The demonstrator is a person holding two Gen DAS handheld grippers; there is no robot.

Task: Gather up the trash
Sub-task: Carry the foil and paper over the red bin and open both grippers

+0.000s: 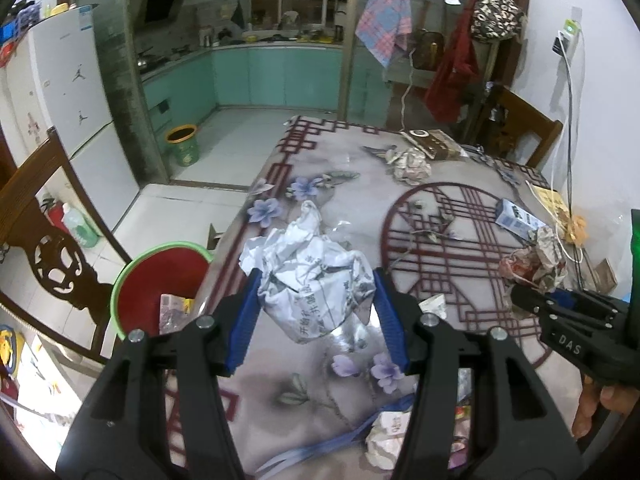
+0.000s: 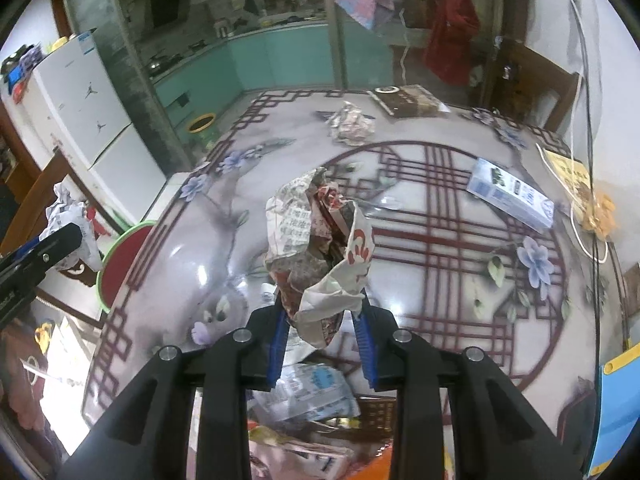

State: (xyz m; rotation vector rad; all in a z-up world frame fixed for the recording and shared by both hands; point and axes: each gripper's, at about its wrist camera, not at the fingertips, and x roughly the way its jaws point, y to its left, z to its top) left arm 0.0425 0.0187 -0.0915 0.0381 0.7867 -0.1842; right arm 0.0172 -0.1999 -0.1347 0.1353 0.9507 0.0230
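My left gripper [image 1: 316, 284] is shut on a crumpled white printed paper ball [image 1: 312, 272] and holds it above the table's left edge, just right of the red bin with a green rim [image 1: 160, 276]. My right gripper [image 2: 322, 312] is shut on a crumpled red-and-white newspaper wad [image 2: 320, 248], held above the table. In the left wrist view the right gripper [image 1: 556, 300] and its wad [image 1: 536, 264] show at the right. In the right wrist view the left gripper [image 2: 40, 256], its paper ball [image 2: 70, 220] and the bin [image 2: 124, 264] show at the left.
On the patterned table [image 2: 440, 240] lie another crumpled ball [image 2: 352, 124], a blue-white carton [image 2: 508, 196], a brown box [image 2: 408, 100] and wrappers near the front edge [image 2: 312, 396]. A wooden chair [image 1: 52, 256] stands left of the bin. A green-yellow bin [image 1: 184, 144] stands on the floor.
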